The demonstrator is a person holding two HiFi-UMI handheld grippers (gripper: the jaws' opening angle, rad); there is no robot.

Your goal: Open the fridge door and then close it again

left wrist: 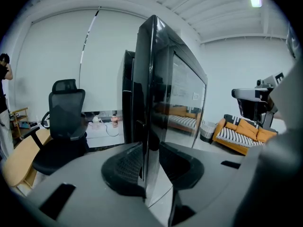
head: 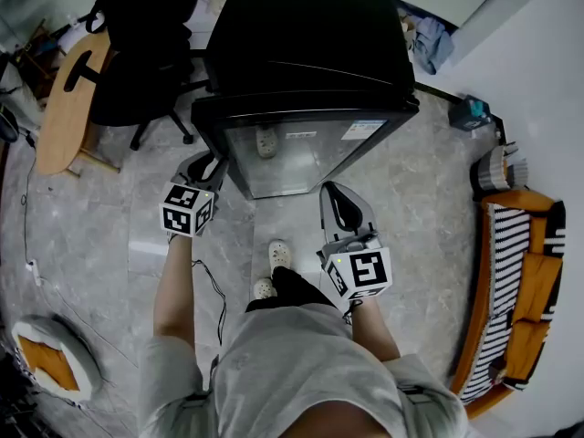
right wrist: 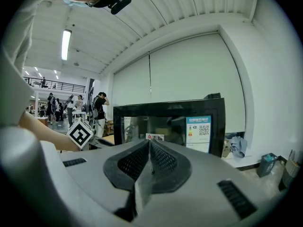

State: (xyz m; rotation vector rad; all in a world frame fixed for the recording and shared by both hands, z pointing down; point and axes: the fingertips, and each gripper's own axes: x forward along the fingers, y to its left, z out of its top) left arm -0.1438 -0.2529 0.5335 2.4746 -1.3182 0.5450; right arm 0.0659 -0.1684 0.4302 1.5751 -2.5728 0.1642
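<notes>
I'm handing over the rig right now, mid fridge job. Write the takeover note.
Left gripper: jaws straddle the free edge of the fridge door; whether the pads press is unclear.
Right gripper: shut, empty, held apart in front of the door.
Position: the fridge door stands slightly ajar from the fridge body.
Done: door off its seal.
Left: which swing this is can't be told; make sure it has opened, then close it fully.

We wear a grey T-shirt (head: 301, 363), black shorts (head: 297, 290), pale clogs (head: 278, 255). Our left gripper (head: 208, 164) and right gripper (head: 331, 191): grey, black-padded, with marker cubes (head: 187, 210).
</notes>
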